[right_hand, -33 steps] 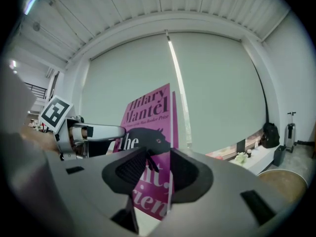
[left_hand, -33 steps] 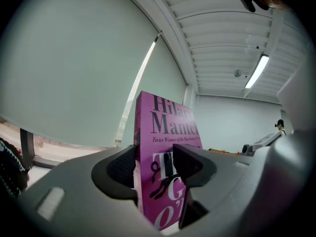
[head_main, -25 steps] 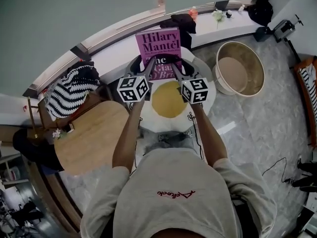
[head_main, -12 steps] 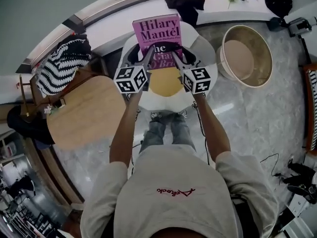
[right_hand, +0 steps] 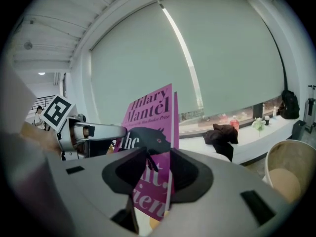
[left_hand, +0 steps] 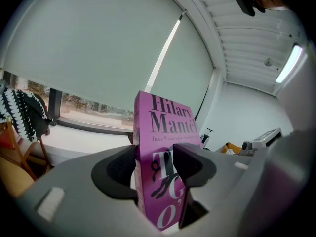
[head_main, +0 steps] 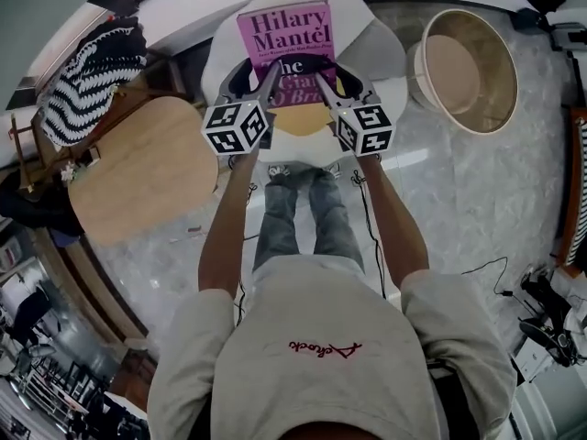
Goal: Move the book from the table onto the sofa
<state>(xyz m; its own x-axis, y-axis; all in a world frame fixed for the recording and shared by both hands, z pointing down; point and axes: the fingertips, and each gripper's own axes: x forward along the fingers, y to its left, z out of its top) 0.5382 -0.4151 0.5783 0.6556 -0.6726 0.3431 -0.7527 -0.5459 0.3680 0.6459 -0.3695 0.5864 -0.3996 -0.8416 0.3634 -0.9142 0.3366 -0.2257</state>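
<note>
Book brought lower over the seat, gripped from both sides.
The pink book with black lettering (head_main: 284,35) sat lower than a second before, above the white egg-shaped cushion seat with a yellow centre (head_main: 381,58). The left gripper (head_main: 273,68) and right gripper (head_main: 323,81) each clamped one edge. If that seat is the sofa, set-down looked close.

Paper book (head_main: 284,35) clamped in both tongs: pink cover, smooth, slight sheen. Left gripper (left_hand: 155,169) and right gripper (right_hand: 158,174): matt grey plastic, dark matt pads. Table (head_main: 138,168) left of left gripper: light wood, smooth. Throw (head_main: 87,76) beyond it: striped knitted cloth. Cushion (head_main: 385,53) under the tongs: white, matt, soft-looking. Floor (head_main: 459,200): polished marble-look stone.
</note>
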